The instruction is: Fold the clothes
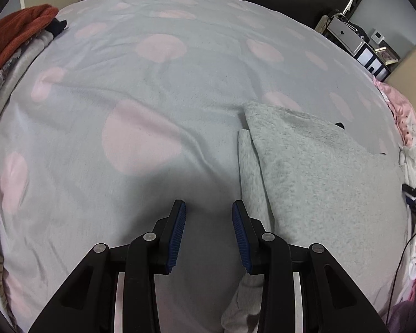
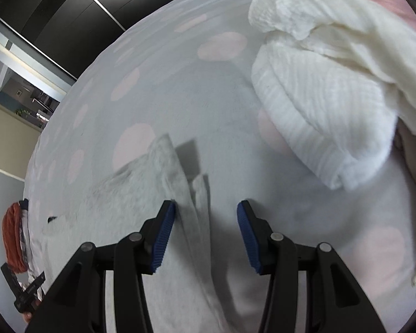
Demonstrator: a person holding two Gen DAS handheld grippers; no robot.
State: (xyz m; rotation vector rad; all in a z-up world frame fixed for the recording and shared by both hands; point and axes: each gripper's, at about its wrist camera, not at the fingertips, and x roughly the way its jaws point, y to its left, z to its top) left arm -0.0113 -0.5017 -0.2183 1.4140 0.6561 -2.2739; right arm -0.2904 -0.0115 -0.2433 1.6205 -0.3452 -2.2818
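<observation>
tongs [image 1: 208, 208] agape, one grey garment [image 1: 319, 172]

Soft dim light, fisheye-bent edges (dark corners), slight blur

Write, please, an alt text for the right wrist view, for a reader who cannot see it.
The open right gripper hovers over the edge of a folded grey garment that lies on a grey bedspread with pink dots. A crumpled white knit sweater lies at the upper right, and an orange garment at the far left.

Grey garment [image 1: 313, 172] cut off at 5 o'clock; white knit [image 2: 327, 88] cut off at 3 o'clock, motion-blurred.
</observation>
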